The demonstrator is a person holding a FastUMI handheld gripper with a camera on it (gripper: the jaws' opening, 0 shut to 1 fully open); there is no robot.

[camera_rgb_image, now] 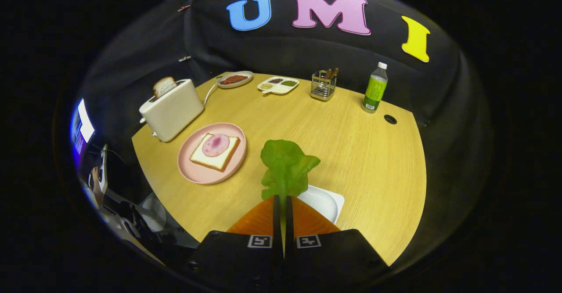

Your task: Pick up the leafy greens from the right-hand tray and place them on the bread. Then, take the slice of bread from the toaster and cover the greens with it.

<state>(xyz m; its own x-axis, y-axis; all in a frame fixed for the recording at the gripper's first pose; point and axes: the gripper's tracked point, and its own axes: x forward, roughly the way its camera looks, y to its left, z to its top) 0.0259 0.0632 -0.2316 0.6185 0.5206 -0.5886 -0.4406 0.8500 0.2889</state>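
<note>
Gripper [283, 203] clenched on leafy greens [286, 166], pinched by stem so leaf stands clear above white tray [327, 203]; target bread [215, 152] on pink plate [193, 170] at 10 o'clock; second slice waits in toaster [172, 108], farther at 10.

The gripper [283, 203] has its fingers [263, 218] pressed nearly together, clamped on the stem of the greens [286, 165], held raised above the table [373, 161], right of the plate [193, 172].
</note>
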